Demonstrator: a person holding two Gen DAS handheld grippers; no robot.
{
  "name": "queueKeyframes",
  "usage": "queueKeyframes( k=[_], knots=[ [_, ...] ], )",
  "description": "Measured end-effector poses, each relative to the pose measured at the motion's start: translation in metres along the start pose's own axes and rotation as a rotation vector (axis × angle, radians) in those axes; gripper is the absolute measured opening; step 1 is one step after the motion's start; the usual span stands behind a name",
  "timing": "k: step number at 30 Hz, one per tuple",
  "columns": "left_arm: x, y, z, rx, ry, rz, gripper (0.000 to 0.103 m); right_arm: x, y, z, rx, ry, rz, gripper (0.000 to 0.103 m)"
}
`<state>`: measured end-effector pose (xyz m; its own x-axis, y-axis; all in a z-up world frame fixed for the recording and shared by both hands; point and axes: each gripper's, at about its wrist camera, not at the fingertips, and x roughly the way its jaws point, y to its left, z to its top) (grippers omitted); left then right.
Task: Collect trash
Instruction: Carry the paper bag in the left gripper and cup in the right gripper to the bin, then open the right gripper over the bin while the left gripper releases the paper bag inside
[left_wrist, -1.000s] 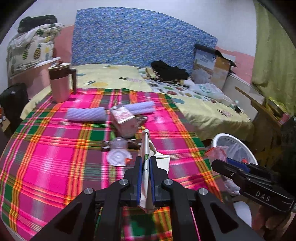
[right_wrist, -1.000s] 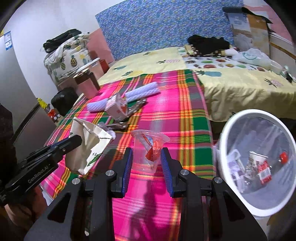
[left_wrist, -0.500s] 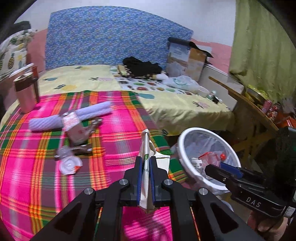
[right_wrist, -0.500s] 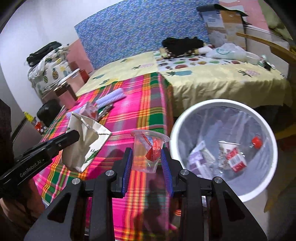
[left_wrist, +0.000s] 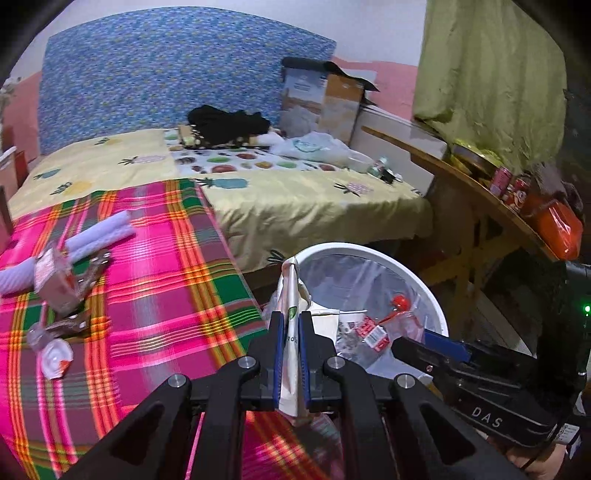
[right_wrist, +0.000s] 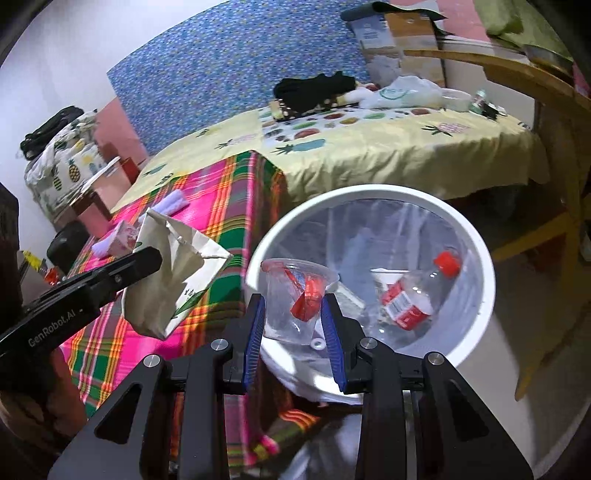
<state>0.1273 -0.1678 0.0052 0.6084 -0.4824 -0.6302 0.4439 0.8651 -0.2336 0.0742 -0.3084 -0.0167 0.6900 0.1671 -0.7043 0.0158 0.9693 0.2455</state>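
The right gripper is closed on a clear plastic cup, mouth up, poised over the near rim of the white trash bin — the bin's mouth beyond lies wide and open. The left gripper pinches a crumpled paper bag flat between its pads, long axis upright, at the edge of the plaid-covered bed, just beside the bin. A carton lies on the plaid cloth.

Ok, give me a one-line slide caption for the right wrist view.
Right tongs carry a clear plastic cup over the white bin; left tongs bring a paper bag.
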Motion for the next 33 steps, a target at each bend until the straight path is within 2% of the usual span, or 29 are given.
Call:
queueKeyframes(
  k=[18,29,30,33],
  knots=[
    [0.047,-0.026,0.005,0.033,0.066,-0.079,0.008,0.003,-0.034,-0.005,0.051,0.037,-0.046,0.033],
    [0.068,-0.026,0.009,0.026,0.103,-0.116,0.009,0.007,-0.042,-0.007,0.070,0.083,-0.076,0.034],
    [0.069,-0.027,0.009,0.025,0.103,-0.115,0.011,0.007,-0.042,-0.007,0.072,0.081,-0.075,0.034],
    [0.069,-0.026,0.010,0.017,0.099,-0.117,0.025,0.006,-0.042,-0.007,0.072,0.079,-0.074,0.034]
  ],
)
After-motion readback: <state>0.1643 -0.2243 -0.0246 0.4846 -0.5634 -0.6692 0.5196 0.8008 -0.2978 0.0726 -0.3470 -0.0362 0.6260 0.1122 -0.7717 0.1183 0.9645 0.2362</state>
